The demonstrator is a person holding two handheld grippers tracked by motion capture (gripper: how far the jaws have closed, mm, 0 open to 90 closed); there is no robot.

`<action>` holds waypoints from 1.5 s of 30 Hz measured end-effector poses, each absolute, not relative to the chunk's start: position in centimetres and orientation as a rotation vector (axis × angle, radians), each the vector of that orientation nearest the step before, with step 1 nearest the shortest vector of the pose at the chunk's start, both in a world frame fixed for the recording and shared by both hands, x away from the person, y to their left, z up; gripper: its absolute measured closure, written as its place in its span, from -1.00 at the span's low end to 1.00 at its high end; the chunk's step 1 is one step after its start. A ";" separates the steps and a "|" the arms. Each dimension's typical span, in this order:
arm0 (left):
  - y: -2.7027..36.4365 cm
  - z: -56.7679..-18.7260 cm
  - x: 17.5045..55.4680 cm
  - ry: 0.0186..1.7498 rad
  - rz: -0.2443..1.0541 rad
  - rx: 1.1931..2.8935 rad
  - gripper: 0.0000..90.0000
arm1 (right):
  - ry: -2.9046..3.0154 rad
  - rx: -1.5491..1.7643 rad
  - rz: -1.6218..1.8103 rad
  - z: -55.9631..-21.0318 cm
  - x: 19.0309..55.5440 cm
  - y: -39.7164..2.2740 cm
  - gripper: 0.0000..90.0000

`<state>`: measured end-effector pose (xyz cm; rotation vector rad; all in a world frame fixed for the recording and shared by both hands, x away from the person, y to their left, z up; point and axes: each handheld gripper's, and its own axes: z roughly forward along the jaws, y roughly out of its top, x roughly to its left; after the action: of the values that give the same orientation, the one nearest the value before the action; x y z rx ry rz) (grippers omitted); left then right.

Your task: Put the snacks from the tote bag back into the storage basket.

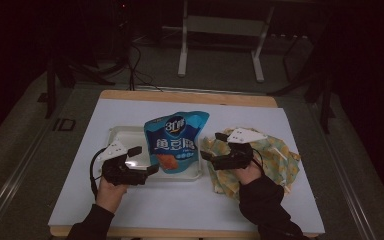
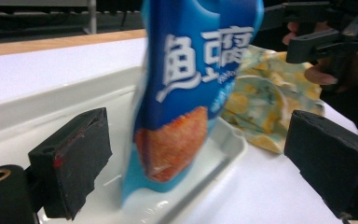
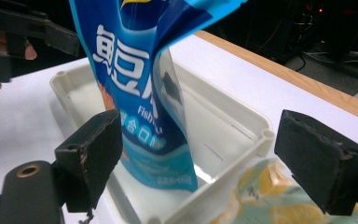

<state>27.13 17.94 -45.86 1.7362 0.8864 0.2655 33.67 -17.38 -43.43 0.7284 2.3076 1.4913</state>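
A blue snack bag [image 1: 175,142] with white lettering stands upright in a white tray [image 1: 120,135] at the middle of the table. My left gripper [image 1: 144,160] is at the tray's left front and is open, its jaws apart on either side of the bag's [image 2: 191,93] lower part without touching it. My right gripper [image 1: 211,146] hovers to the right of the tray, also open. In the right gripper view the bag [image 3: 140,93] is close to the left jaw, and the tray's corner [image 3: 261,135] lies between the jaws.
A crumpled yellow patterned cloth bag [image 1: 275,160] lies under and to the right of the right hand. A white board [image 1: 180,200] covers the wooden table [image 1: 190,96]. Metal frame legs [image 1: 182,50] and cables [image 1: 135,65] stand on the floor behind.
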 end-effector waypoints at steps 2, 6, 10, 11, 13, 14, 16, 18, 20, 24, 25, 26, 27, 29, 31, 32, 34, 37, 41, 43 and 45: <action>17.7 -46.1 26.6 0.881 0.256 1.739 -0.83 | 2.304 0.718 1.484 -43.5 33.4 -17.8 -0.67; 17.0 -46.5 25.7 0.865 0.239 1.745 -0.83 | 2.298 0.704 1.461 -43.7 32.7 -18.7 -0.67; 16.2 -46.5 24.9 0.834 0.249 1.759 -0.83 | 2.283 0.717 1.454 -44.1 32.1 -19.8 -0.67; 16.0 -46.5 24.8 0.828 0.247 1.763 -0.83 | 2.280 0.720 1.452 -44.2 32.0 -20.1 -0.67; 15.8 -46.4 24.5 0.813 0.227 1.750 -0.83 | 2.280 0.722 1.446 -44.4 31.7 -20.6 -0.67; 15.5 -46.3 24.3 0.804 0.229 1.756 -0.83 | 2.278 0.722 1.442 -44.4 31.6 -20.8 -0.67; 15.1 -46.2 24.0 0.787 0.231 1.763 -0.83 | 2.282 0.724 1.432 -44.6 31.4 -21.3 -0.67; 14.7 -46.1 23.9 0.773 0.218 1.767 -0.83 | 2.278 0.736 1.439 -44.6 31.1 -21.7 -0.67; 14.2 -46.2 23.9 0.754 0.191 1.771 -0.83 | 2.274 0.738 1.447 -44.7 30.8 -22.1 -0.67; 13.3 -46.4 23.9 0.729 0.170 1.791 -0.83 | 2.279 0.729 1.422 -44.8 30.2 -22.7 -0.67; 13.1 -46.5 23.9 0.718 0.161 1.798 -0.83 | 2.281 0.731 1.418 -44.8 30.1 -22.9 -0.67; 12.8 -46.5 24.0 0.706 0.152 1.803 -0.82 | 2.280 0.736 1.418 -44.9 29.9 -23.1 -0.67; 12.6 -46.6 24.0 0.693 0.136 1.810 -0.81 | 2.281 0.736 1.418 -44.9 29.8 -23.3 -0.67; 12.1 -46.8 24.1 0.672 0.112 1.821 -0.81 | 2.284 0.742 1.401 -45.1 29.5 -23.8 -0.67; 11.6 -47.0 24.2 0.654 0.102 1.831 -0.81 | 2.283 0.751 1.396 -45.3 29.3 -24.3 -0.67; 11.4 -47.1 24.3 0.650 0.097 1.831 -0.81 | 2.281 0.760 1.395 -45.3 29.2 -24.6 -0.67; 11.0 -47.2 24.6 0.635 0.074 1.828 -0.82 | 2.273 0.769 1.400 -45.5 29.0 -25.1 -0.67; 10.6 -47.3 24.8 0.624 0.073 1.831 -0.82 | 2.265 0.785 1.395 -45.7 28.6 -25.8 -0.67; 9.4 -47.5 25.3 0.600 0.054 1.839 -0.82 | 2.250 0.799 1.361 -45.7 28.1 -26.5 -0.64; 8.9 -47.6 25.5 0.590 0.044 1.846 -0.82 | 2.239 0.811 1.365 -45.8 27.9 -27.0 -0.64; 8.5 -47.8 25.6 0.574 0.041 1.857 -0.82 | 2.226 0.827 1.375 -45.8 27.8 -27.5 -0.64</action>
<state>25.64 8.46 -47.77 1.8575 0.5739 0.0411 27.76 -27.51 -45.83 0.8270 2.2255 1.3746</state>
